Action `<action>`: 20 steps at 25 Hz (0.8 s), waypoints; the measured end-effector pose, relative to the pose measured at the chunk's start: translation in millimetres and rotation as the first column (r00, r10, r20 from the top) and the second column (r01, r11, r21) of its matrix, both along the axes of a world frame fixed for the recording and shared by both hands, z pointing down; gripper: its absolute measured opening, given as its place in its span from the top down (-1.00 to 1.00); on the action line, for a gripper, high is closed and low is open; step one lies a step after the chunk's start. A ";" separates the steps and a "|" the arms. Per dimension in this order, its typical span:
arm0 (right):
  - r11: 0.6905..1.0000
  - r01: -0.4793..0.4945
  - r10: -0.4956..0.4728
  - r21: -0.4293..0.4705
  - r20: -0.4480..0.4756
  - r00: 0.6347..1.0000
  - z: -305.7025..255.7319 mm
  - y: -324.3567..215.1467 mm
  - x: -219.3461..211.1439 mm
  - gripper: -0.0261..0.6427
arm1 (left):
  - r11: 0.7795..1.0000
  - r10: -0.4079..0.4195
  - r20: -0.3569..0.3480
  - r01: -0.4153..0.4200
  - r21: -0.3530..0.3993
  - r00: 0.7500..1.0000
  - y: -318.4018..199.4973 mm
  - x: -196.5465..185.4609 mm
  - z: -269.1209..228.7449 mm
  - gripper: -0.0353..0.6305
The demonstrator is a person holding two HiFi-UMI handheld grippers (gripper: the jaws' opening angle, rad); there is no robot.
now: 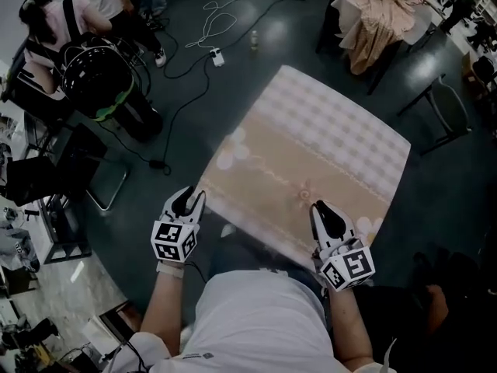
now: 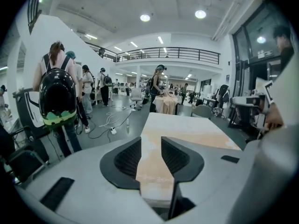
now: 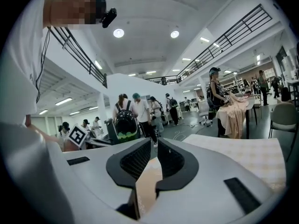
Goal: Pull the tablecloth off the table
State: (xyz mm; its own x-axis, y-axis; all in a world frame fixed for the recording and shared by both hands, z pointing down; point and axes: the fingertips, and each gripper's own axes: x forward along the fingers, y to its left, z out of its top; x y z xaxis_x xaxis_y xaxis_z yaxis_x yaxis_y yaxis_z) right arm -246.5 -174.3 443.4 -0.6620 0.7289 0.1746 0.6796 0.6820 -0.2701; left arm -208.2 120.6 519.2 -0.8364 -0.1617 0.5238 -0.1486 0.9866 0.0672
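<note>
Jaws of the right gripper [image 1: 322,210] are closed tight at the near edge of the tablecloth [image 1: 311,150], with a beige fold of it pinched between them. At the cloth's near left corner, the left gripper [image 1: 189,199] has its jaws partly apart; the cloth's edge shows in the gap, ungripped. The tablecloth is pale and checked with a beige band, and lies spread flat on the table, hiding it. Beyond, cables [image 1: 208,29] trail over the dark floor [image 1: 256,76]. A person with a black backpack [image 1: 95,74] is at far left, and a second draped table [image 1: 373,18] stands farther back.
</note>
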 end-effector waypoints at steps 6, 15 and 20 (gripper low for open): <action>0.999 -0.012 0.014 0.047 -0.055 0.998 26.0 -0.5 -1.1 0.83 | 0.999 -0.019 -0.127 0.024 0.040 0.992 33.8 -3.7 69.2 0.36; 0.989 -0.084 0.097 0.124 -0.105 0.990 34.7 10.0 -17.6 0.84 | 0.985 0.062 -0.385 0.006 0.173 0.921 61.8 -7.4 170.1 0.12; 0.981 -0.118 0.140 0.153 -0.145 0.979 42.6 22.8 -25.2 0.84 | 0.975 0.139 -0.463 -0.039 0.219 0.876 65.6 -6.4 207.6 0.12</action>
